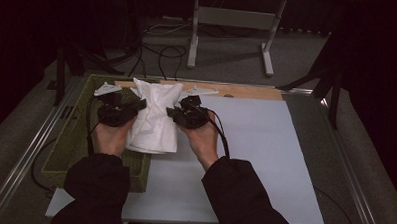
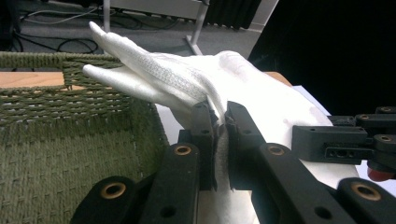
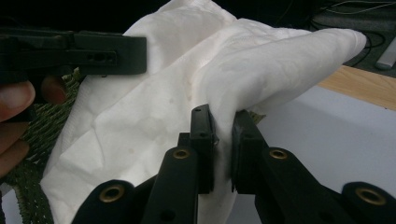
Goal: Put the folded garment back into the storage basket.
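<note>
Basket: At the far left I had the green woven basket sitting at the table's left edge, its near corner under my left forearm, its open mouth just left of the cloth.

Left gripper: My left jaws were pinched nearly together on a fold of the white cloth; in the left gripper view the fabric was squeezed between the two black pads and bunched up beyond them.

Cloth: It hung between both grippers, lifted off the table at the top, its lower part draping down over the basket's right rim and the grey mat. In the left gripper view two loose flaps stuck out toward the basket.

Right gripper: My right jaws stood narrow too, clamped on the cloth's other edge; the right gripper view showed a thick fold caught between the pads.

Step in hand, as I judged it: holding the cloth by two sides to spread it or carry it over the basket.

Doing it well: I reckoned both grips had to stay firm and level with each other, so that the cloth neither twisted nor slid out of one side.

Risk: the trailing lower edge looked likely to snag on the basket's rim if I moved sideways without raising both hands first.

Wooden board: At the back right, well clear of the cloth, and no concern.
</note>
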Motion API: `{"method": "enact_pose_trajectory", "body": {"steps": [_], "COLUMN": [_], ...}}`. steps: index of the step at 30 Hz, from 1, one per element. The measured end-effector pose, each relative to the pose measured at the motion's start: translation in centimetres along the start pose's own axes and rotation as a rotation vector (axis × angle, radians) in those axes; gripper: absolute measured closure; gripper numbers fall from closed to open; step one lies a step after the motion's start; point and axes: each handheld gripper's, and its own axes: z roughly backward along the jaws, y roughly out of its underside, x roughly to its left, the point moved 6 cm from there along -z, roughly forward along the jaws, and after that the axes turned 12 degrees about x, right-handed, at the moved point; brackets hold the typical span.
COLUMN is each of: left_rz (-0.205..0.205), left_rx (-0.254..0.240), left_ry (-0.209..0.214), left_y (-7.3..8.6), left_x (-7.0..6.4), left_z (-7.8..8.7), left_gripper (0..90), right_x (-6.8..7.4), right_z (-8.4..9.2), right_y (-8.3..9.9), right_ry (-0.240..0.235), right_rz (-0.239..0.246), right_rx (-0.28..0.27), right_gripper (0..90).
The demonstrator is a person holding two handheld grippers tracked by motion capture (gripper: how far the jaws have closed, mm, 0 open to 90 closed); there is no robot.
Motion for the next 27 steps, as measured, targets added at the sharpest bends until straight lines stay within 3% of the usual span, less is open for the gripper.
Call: {"method": "enact_pose_trajectory", "body": {"steps": [27], "left_rz": [0.009], "left_rx": [-0.011], "left_ry": [-0.026], "left_y": [0.8], "left_x": [2.3], "left_z": [1.4], "left_gripper": [83.6], "right_x": [2.2], "right_z": [-2.1], "right_y": [-0.5], "right_ry": [-0.012], "right_rz": [0.027], "right_rx": [0.014], "right_gripper": [81.5]}}
